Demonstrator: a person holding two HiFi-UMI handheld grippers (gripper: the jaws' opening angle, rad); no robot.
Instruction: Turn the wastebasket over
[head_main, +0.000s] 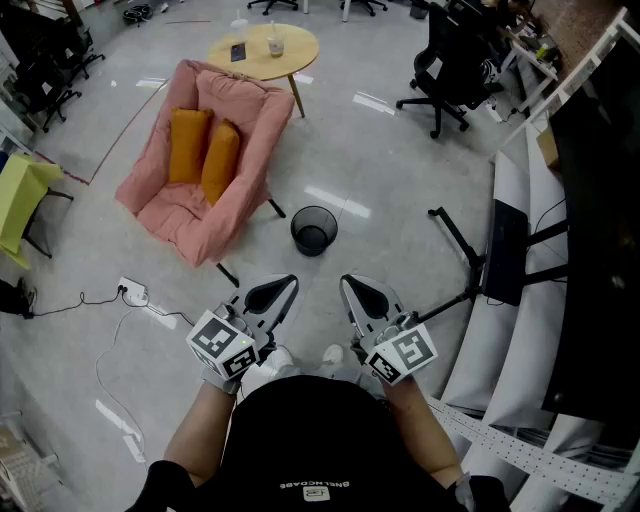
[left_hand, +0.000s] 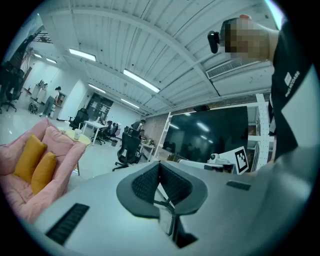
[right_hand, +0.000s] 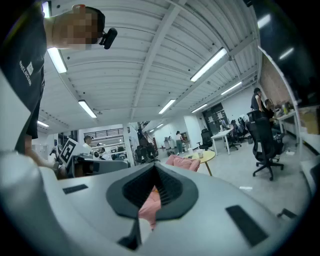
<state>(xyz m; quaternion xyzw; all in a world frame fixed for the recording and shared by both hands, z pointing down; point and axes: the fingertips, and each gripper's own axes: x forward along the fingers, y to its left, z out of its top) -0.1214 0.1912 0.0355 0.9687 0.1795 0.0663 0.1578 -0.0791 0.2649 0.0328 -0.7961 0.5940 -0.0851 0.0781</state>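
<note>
We hold the left gripper (head_main: 272, 294) and the right gripper (head_main: 364, 296) side by side, close in front of us. Both point level and forward. In each gripper's own view the jaws are pressed together, dark pad meeting dark pad, and they grip nothing.

The wastebasket (head_main: 314, 230), a black mesh bin, stands upright on the grey floor (head_main: 400, 170) with its open mouth facing up. It sits ahead of both grippers, roughly on the line between them, and touches neither. To its left, just beside it, is the near front corner of a pink armchair (head_main: 250, 130) that carries two orange cushions (head_main: 205, 150), which lean against its back side by side. Beyond the armchair is a round wooden table (head_main: 290, 62); a cup (head_main: 275, 44) stands near its middle and a dark flat thing, perhaps a phone, lies toward its left edge.

A black office chair (head_main: 450, 60) stands farther off to the right. A white power strip (head_main: 133, 293) lies on the floor to the left of the left gripper, its cable trailing away.
</note>
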